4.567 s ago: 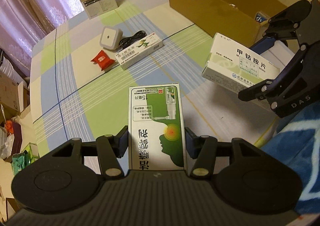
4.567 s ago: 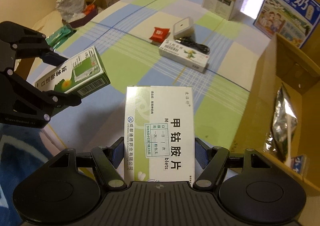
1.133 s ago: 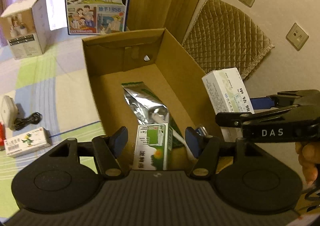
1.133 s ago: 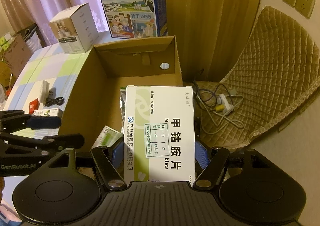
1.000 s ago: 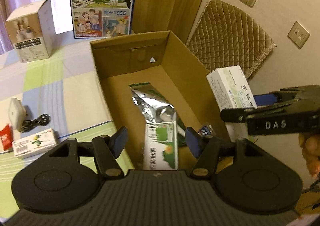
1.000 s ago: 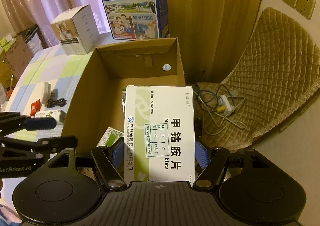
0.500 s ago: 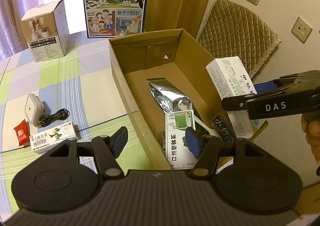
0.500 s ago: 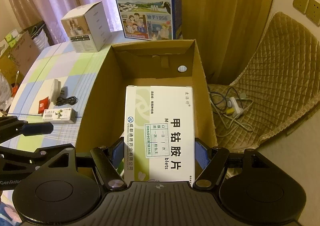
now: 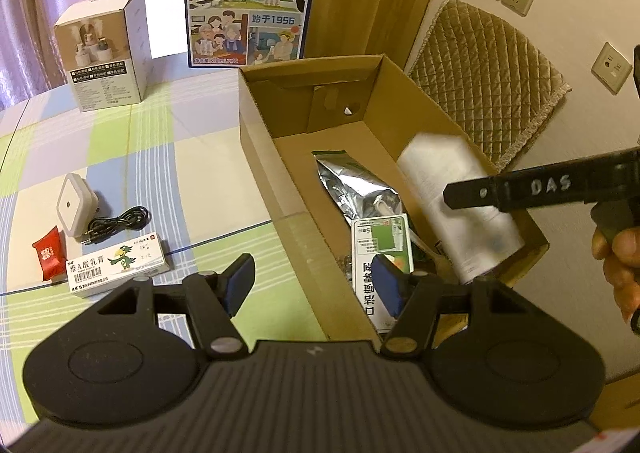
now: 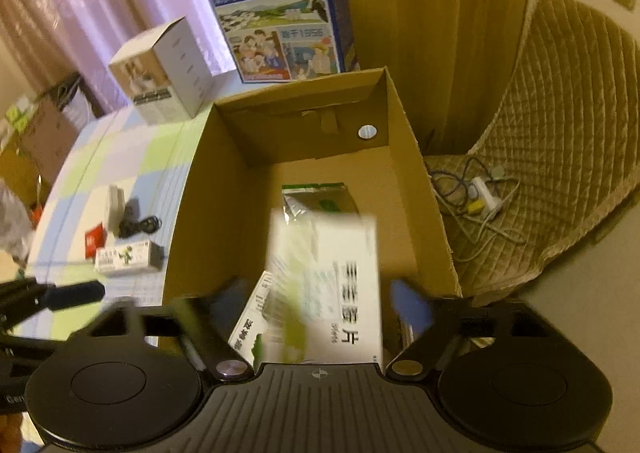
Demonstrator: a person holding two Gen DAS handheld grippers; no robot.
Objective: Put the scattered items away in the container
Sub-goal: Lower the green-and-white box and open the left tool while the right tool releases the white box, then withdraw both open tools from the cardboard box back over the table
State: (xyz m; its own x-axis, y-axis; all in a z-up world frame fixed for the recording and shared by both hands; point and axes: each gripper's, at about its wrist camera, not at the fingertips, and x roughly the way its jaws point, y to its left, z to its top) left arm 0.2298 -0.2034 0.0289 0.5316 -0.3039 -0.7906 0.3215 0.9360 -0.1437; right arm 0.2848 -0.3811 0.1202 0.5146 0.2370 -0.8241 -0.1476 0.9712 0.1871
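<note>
Worktop (image 9: pixel 168 157): checked cloth in green, blue and white; the open cardboard box (image 9: pixel 264 157) stands at its far right edge, and the loose items lie well to the box's left.
Cardboard box: the container; already holds a silver foil pouch (image 9: pixel 352 185) and the green-and-white medicine box (image 9: pixel 378 249) lying flat on its floor.
Step in hand: dropping the white tablet box (image 10: pixel 332 285) into the container. To do it well, judged from here: let go over the middle of the opening, clear of the side walls, so it lands flat beside the green box and not propped on the rim; pull back only once it has settled.
White tablet box: motion-blurred in both views, inside the box mouth, over the pouch and the green box; it looks to be falling free.
Right gripper (image 10: pixel 316 293): jaws opening, spread wider than the tablet box; the pads no longer press on it.
Left gripper (image 9: pixel 316 281): half spread, holds nothing; hangs over the near left wall of the box.
Still on the worktop: ointment carton (image 9: pixel 118 269), white plug adapter (image 9: pixel 74 205), black cable (image 9: pixel 118 223), red sachet (image 9: pixel 50 253).
</note>
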